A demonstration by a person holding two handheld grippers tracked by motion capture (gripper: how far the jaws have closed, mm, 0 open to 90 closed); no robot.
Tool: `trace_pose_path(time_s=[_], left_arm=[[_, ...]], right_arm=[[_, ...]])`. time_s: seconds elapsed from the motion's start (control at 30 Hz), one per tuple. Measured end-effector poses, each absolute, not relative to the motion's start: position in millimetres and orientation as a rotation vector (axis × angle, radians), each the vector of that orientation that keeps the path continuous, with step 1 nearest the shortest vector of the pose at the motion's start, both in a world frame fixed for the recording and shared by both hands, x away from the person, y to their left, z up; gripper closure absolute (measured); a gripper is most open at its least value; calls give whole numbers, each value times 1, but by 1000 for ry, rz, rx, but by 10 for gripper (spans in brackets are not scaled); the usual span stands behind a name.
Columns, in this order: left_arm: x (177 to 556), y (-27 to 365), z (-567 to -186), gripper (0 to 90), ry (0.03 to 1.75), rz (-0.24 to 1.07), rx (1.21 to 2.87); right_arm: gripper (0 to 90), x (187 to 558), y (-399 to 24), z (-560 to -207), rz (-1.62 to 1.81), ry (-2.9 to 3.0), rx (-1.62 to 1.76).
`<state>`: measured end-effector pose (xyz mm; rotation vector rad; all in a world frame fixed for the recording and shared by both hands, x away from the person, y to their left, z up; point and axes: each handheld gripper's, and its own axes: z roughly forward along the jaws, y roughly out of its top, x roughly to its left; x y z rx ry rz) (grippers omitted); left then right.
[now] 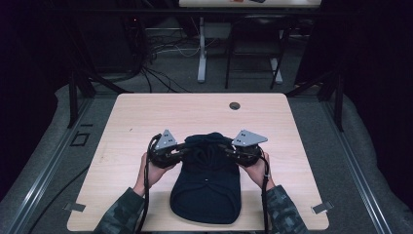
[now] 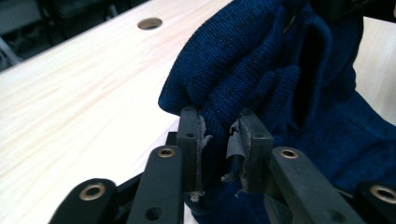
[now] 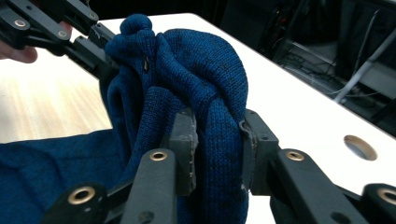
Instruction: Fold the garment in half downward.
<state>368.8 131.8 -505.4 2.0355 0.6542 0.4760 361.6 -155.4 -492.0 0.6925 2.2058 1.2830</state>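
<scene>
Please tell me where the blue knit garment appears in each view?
High view: garment at bottom centre, between both tongs.
Left gripper view: right half, pinched by the jaws.
Right gripper view: centre and lower left, pinched too.
Shared landmark: table hole.

table (image 1: pixel 146 117): light wood, cable hole (image 1: pixel 234 106) | on it: dark-blue knit garment (image 1: pixel 207 190)
</scene>
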Motion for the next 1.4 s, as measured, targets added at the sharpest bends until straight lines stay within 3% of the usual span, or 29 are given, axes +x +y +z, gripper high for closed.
trace_pose_path(time_s=[0.13,0.27,0.53,0.7,0.8,1.1,1.4], left_arm=[[364,131,-505,766,641,549,2025],[361,131,-505,768,629,591,2029],[353,133,-492,765,588,689,2002],[357,142,-490,725,617,565,1994],[357,145,-489,725,617,555,1987],[341,139,-464,743,506,839,1936],[340,130,-491,680,552,700,2064]], right_arm=[[590,366,-157,-494,1290,2272,760],[563,371,-155,-498,1255,2365,845],[706,362,-153,-492,1283,2237,806],[733,351,-148,-490,1290,2149,685],[737,347,-147,-490,1285,2114,637],[743,344,-140,-473,1261,1941,504],[742,335,-143,-491,1261,1977,461]])
